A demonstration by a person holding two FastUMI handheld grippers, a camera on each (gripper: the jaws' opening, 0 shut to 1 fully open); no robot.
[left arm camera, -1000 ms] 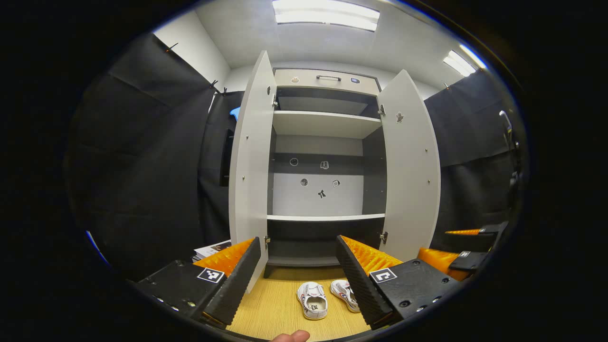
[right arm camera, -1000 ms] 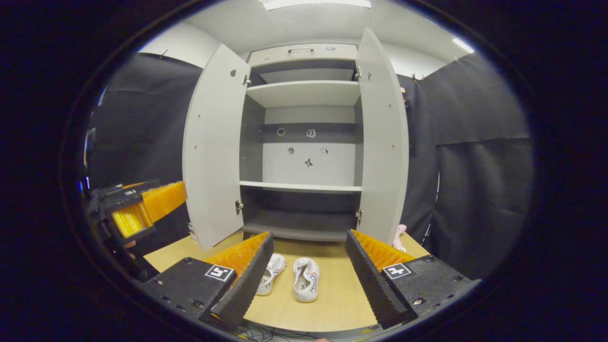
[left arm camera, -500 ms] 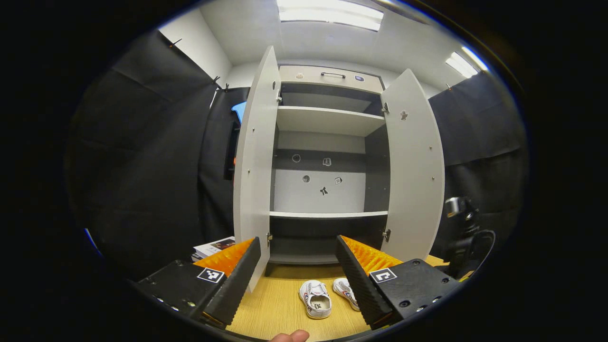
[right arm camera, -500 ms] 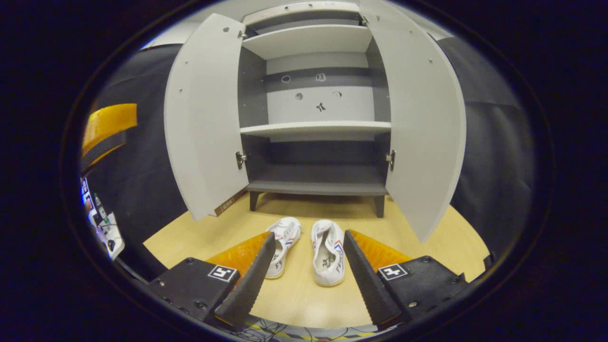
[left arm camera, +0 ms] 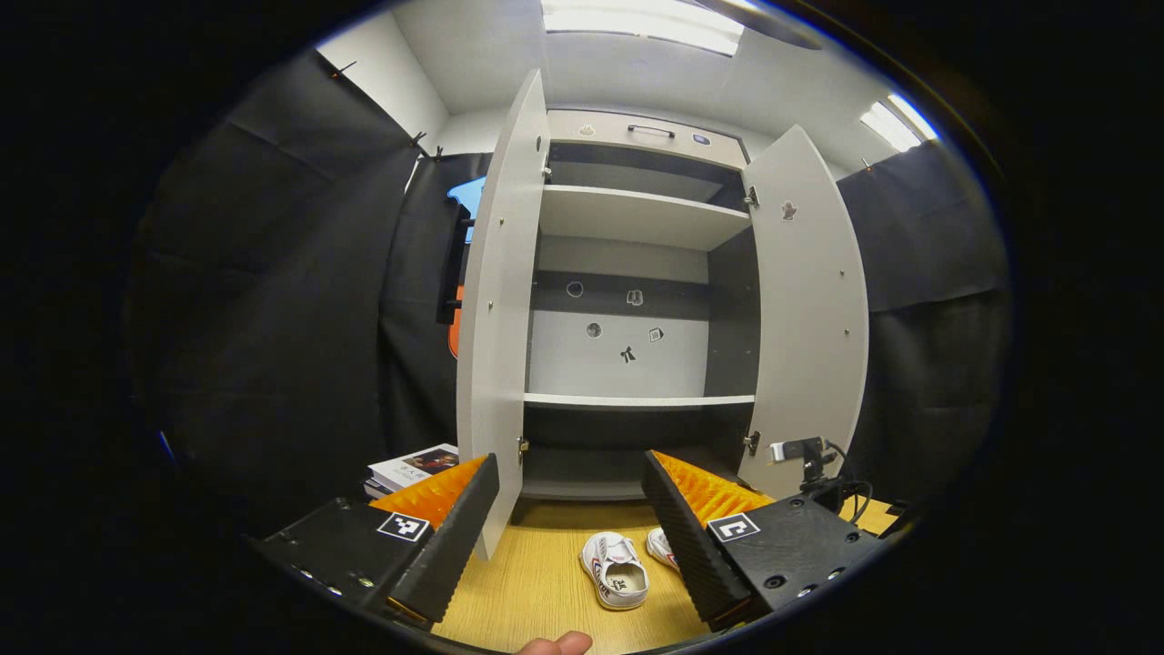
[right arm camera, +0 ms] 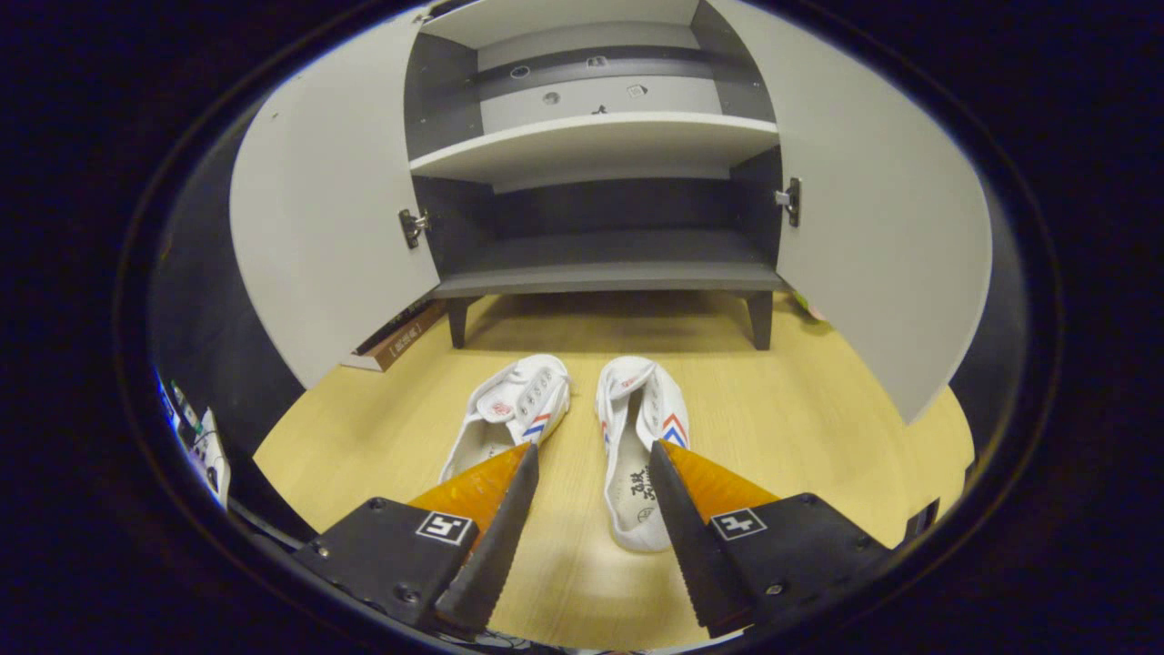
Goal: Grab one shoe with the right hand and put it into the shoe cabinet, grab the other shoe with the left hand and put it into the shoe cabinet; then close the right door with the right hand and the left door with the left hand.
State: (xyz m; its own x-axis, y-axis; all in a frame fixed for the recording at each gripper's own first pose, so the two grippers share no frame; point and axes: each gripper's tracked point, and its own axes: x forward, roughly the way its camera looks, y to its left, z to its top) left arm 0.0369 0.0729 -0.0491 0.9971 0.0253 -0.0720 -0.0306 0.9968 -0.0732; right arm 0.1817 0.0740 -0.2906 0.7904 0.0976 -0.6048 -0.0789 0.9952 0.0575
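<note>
Right gripper view first: the right gripper (right arm camera: 589, 455) hangs low over the wooden floor (right arm camera: 800, 428) with its fingers spread wide and nothing between them. Just past the tips sit the two white shoes side by side, toes pointing at the cabinet. The right shoe (right arm camera: 644, 446) has its heel end close by the right-hand finger, partly tucked behind it, and the left shoe (right arm camera: 509, 418) is partly hidden behind the left-hand finger. Can't tell if either finger actually touches a shoe. Both shoes have little red and blue stripes on the side.

Beyond them is the shoe cabinet (right arm camera: 600, 273), up on short legs, both doors swung wide. The bottom shelf (right arm camera: 609, 264) is dark, and a white shelf (right arm camera: 591, 141) sits above it. A book (right arm camera: 400, 337) lies on the floor under the left door (right arm camera: 336, 218); the right door (right arm camera: 887, 236) stands open on the other side.

Left gripper view is from farther back and higher. The left gripper (left arm camera: 571, 468) is released too, fingers apart and holding nothing, with a fingertip (left arm camera: 556, 645) of the person poking in at the very bottom edge. Between its fingers I see the shoes on the floor, one half hidden behind the right-hand finger. A small camera on a stand (left arm camera: 805, 455) sits by the right door, and a stack of books (left arm camera: 409, 468) lies off to the left.
</note>
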